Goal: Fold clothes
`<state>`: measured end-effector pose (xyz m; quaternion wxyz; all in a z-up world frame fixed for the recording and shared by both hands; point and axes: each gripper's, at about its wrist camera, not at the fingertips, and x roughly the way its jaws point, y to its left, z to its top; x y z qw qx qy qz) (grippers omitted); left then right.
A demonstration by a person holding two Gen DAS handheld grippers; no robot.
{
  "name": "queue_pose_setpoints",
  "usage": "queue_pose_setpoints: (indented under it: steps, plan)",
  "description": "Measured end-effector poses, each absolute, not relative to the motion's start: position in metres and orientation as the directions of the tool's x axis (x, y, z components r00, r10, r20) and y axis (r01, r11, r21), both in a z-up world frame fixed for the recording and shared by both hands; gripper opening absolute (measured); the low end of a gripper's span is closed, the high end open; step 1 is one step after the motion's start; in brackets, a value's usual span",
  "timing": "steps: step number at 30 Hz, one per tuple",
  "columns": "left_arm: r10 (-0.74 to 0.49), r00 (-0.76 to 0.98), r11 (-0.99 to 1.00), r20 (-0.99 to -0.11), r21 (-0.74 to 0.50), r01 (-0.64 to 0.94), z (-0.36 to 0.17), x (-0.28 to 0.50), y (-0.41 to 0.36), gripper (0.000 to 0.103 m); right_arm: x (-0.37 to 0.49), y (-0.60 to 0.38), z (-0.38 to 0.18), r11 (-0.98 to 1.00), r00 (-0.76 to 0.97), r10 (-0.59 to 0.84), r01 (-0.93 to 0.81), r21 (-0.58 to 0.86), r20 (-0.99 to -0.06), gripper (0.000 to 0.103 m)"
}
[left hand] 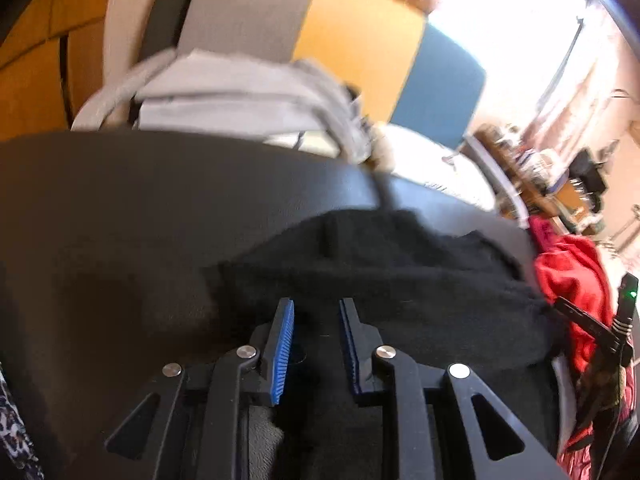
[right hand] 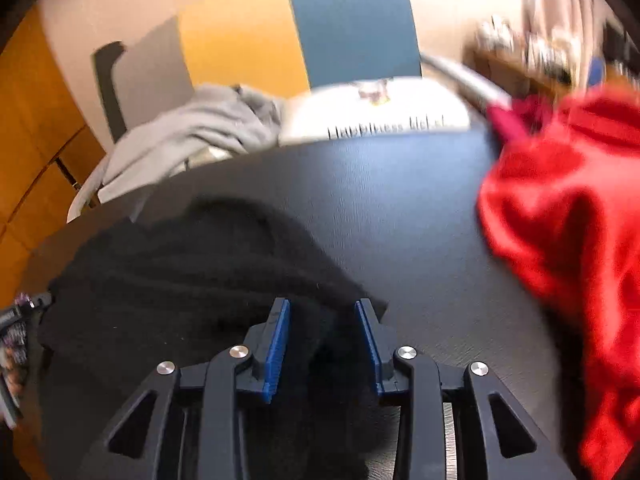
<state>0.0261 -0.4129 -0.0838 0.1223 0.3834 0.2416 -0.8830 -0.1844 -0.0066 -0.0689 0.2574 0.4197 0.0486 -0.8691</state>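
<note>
My right gripper (right hand: 322, 310) is low over the dark table (right hand: 400, 208). Its two blue pads (right hand: 276, 354) are apart, with black cloth (right hand: 192, 276) lying between them. A red cloth (right hand: 560, 208) is bunched up on my right. Far back are grey clothes (right hand: 192, 128) and a white paper with blurry words (right hand: 376, 116).

Matt fuzzy knit on black garment (right hand: 192, 276), faint-grained matt dark table (right hand: 404, 208), soft shiny red cloth (right hand: 560, 216), ribbed blue rubbery pads (left hand: 283, 348) with polished metal pivots.
</note>
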Motion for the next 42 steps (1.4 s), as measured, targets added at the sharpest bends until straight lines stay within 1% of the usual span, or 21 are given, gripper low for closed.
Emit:
queue_pose_setpoints:
  steps: [3, 5, 8, 10, 11, 12, 15, 18, 20, 22, 23, 26, 29, 31, 36, 39, 42]
  plan:
    - [0.028, -0.703, -0.885, -0.710, -0.345, 0.313, -0.074, 0.033, -0.385, 0.022, -0.162, -0.019, -0.045, -0.800, -0.473, -0.499, 0.574, 0.176, -0.726, 0.036]
    - [0.027, -0.684, -0.909, -0.729, -0.303, 0.287, -0.080, 0.032, -0.369, 0.022, -0.149, -0.031, -0.043, -0.766, -0.430, -0.522, 0.616, 0.183, -0.736, 0.036]
    - [0.031, -0.614, -0.910, -0.788, -0.277, 0.309, -0.106, 0.034, -0.358, 0.022, -0.133, -0.043, -0.061, -0.767, -0.405, -0.468, 0.628, 0.133, -0.785, 0.036]
    - [0.065, -0.563, -0.881, -0.824, -0.312, 0.356, -0.130, 0.040, -0.362, 0.021, -0.131, -0.041, -0.077, -0.798, -0.409, -0.410, 0.594, 0.103, -0.815, 0.036]
    - [0.062, -0.571, -0.876, -0.819, -0.319, 0.363, -0.129, 0.044, -0.362, 0.020, -0.135, -0.038, -0.087, -0.813, -0.397, -0.394, 0.571, 0.113, -0.829, 0.036]
    - [0.058, -0.578, -0.871, -0.814, -0.325, 0.369, -0.128, 0.047, -0.363, 0.016, -0.142, -0.036, -0.102, -0.832, -0.378, -0.378, 0.539, 0.131, -0.845, 0.036]
    - [0.048, -0.601, -0.855, -0.798, -0.344, 0.389, -0.126, 0.058, -0.366, 0.016, -0.145, -0.032, -0.112, -0.838, -0.411, -0.421, 0.517, 0.173, -0.809, 0.037]
    - [0.036, -0.627, -0.842, -0.778, -0.361, 0.400, -0.121, 0.069, -0.367, 0.017, -0.141, -0.035, -0.109, -0.836, -0.412, -0.417, 0.524, 0.164, -0.810, 0.038]
    - [0.021, -0.661, -0.852, -0.750, -0.359, 0.381, -0.110, 0.073, -0.362, 0.017, -0.139, -0.035, -0.108, -0.830, -0.408, -0.414, 0.537, 0.153, -0.814, 0.040]
    - [0.017, -0.660, -0.851, -0.751, -0.357, 0.385, -0.113, 0.066, -0.366, 0.019, -0.138, -0.034, -0.106, -0.829, -0.402, -0.415, 0.537, 0.156, -0.816, 0.040]
    - [0.014, -0.659, -0.851, -0.752, -0.355, 0.387, -0.114, 0.063, -0.368, 0.022, -0.138, -0.034, -0.102, -0.830, -0.409, -0.425, 0.532, 0.168, -0.807, 0.040]
    - [0.008, -0.657, -0.850, -0.754, -0.352, 0.393, -0.118, 0.052, -0.374, 0.022, -0.134, -0.033, -0.089, -0.816, -0.429, -0.468, 0.545, 0.192, -0.772, 0.041]
    - [0.002, -0.655, -0.848, -0.756, -0.348, 0.399, -0.121, 0.042, -0.380, 0.022, -0.129, -0.045, -0.079, -0.792, -0.429, -0.493, 0.582, 0.186, -0.757, 0.045]
    - [-0.002, -0.653, -0.848, -0.757, -0.345, 0.403, -0.124, 0.035, -0.383, 0.022, -0.130, -0.051, -0.080, -0.781, -0.415, -0.497, 0.597, 0.184, -0.762, 0.051]
    - [-0.014, -0.649, -0.847, -0.760, -0.336, 0.412, -0.130, 0.018, -0.393, 0.023, -0.142, -0.059, -0.112, -0.789, -0.384, -0.458, 0.590, 0.169, -0.802, 0.051]
    - [-0.053, -0.644, -0.863, -0.763, -0.289, 0.414, -0.133, 0.006, -0.394, 0.023, -0.147, -0.065, -0.120, -0.784, -0.425, -0.461, 0.606, 0.133, -0.779, 0.052]
    - [-0.064, -0.645, -0.852, -0.761, -0.295, 0.433, -0.133, 0.003, -0.394, 0.024, -0.151, -0.075, -0.123, -0.785, -0.448, -0.445, 0.612, 0.097, -0.775, 0.054]
